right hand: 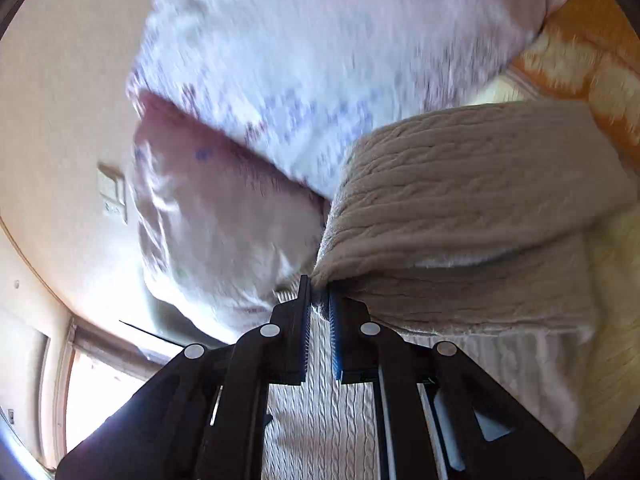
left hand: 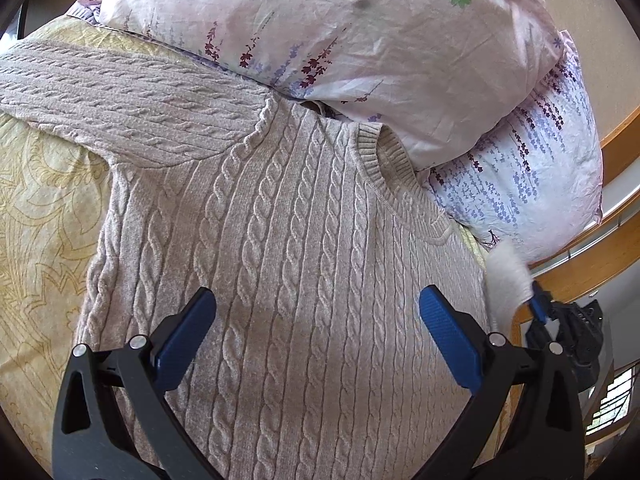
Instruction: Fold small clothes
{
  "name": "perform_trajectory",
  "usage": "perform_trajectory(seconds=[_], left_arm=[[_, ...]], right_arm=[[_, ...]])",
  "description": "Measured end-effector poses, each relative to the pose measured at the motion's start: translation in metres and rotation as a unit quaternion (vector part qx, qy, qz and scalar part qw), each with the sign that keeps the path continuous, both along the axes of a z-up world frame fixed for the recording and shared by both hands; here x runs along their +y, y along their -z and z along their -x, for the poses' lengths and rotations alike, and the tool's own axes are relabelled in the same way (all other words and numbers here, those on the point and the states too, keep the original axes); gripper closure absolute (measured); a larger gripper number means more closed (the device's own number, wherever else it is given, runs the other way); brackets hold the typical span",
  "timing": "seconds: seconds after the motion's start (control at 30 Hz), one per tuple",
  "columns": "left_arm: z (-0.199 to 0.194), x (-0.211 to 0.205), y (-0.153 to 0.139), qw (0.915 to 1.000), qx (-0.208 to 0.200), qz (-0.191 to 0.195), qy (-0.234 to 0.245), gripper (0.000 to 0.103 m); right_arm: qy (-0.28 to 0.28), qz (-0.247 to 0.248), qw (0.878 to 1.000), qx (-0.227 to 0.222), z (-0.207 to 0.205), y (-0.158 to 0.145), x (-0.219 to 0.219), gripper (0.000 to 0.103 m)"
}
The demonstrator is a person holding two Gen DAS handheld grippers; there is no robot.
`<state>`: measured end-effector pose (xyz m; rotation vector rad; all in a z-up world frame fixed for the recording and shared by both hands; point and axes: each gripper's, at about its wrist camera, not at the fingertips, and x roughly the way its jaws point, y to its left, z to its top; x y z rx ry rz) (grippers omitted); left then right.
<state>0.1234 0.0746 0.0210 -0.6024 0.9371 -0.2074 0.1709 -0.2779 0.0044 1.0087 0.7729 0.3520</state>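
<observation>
My right gripper [right hand: 319, 300] is clenched on a pinch of sweater [right hand: 472, 200] fabric: in the right wrist view the two jaws stand nearly together with the knit edge caught between them at the tips, and the held part, which I judge to be a sleeve, rises off the bed and drapes away to the right. In the left wrist view the same gripper [left hand: 538, 306] shows at the right edge with a pale strip of knit hanging from it. My left gripper [left hand: 318, 332] is released: its blue pads [left hand: 186, 338] stand wide apart over the sweater [left hand: 280, 240] body, and I cannot tell whether they touch the knit. The sweater lies face up and spread on a yellow patterned bedsheet [left hand: 44, 208], its collar [left hand: 384, 168] pushed against a stack of floral pillows [left hand: 360, 40]. The other sleeve [left hand: 120, 96] lies stretched flat toward the left, not yet folded. I judge the task to be at an early stage: the garment is laid out and one side is gripped for the first fold inward. Remaining, as far as I can see: lay the lifted part across the body, fold the flat sleeve in, then fold the body over on itself. The right wrist view is blurred, so detail there is limited. A wooden bed frame [left hand: 592, 264] curves behind the pillows.
</observation>
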Motion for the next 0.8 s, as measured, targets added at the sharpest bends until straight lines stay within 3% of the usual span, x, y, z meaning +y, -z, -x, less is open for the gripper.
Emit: perform_trajectory(seconds=[0.13, 0.23, 0.3, 0.33, 0.37, 0.53, 0.63, 0.73, 0.8], left_arm=[[0.002, 0.005, -0.001, 0.9999, -0.004, 0.005, -0.008, 0.002], [0.003, 0.010, -0.001, 0.9998, -0.006, 0.011, -0.017, 0.002], [0.001, 0.014, 0.000, 0.9996, -0.005, 0.016, -0.021, 0.002], [0.000, 0.016, 0.000, 0.9995, -0.005, 0.020, -0.024, 0.002], [-0.001, 0.019, 0.000, 0.9993, -0.006, 0.023, -0.028, 0.002], [-0.007, 0.050, -0.003, 0.9962, -0.015, 0.046, -0.073, 0.002], [-0.009, 0.080, -0.003, 0.9909, -0.016, 0.066, -0.116, 0.002], [-0.010, 0.111, 0.004, 0.9833, -0.005, 0.091, -0.158, 0.003], [-0.010, 0.131, 0.007, 0.9780, 0.001, 0.103, -0.181, 0.006]], right_arm=[[-0.066, 0.065, 0.993, 0.068, -0.009, 0.033, 0.046, 0.093], [-0.053, 0.060, 0.994, 0.072, -0.007, 0.028, 0.034, 0.089], [-0.023, 0.051, 0.996, 0.073, -0.003, 0.017, 0.016, 0.071], [0.002, 0.044, 0.996, 0.072, -0.005, 0.009, 0.005, 0.056], [0.020, 0.036, 0.997, 0.071, -0.005, 0.005, -0.006, 0.055], [0.112, -0.009, 0.990, 0.090, 0.000, 0.016, -0.063, 0.058], [0.147, -0.032, 0.983, 0.100, 0.000, 0.025, -0.080, 0.071], [0.162, -0.048, 0.978, 0.118, -0.006, 0.036, -0.080, 0.092], [0.158, -0.066, 0.980, 0.099, -0.005, 0.035, -0.067, 0.093]])
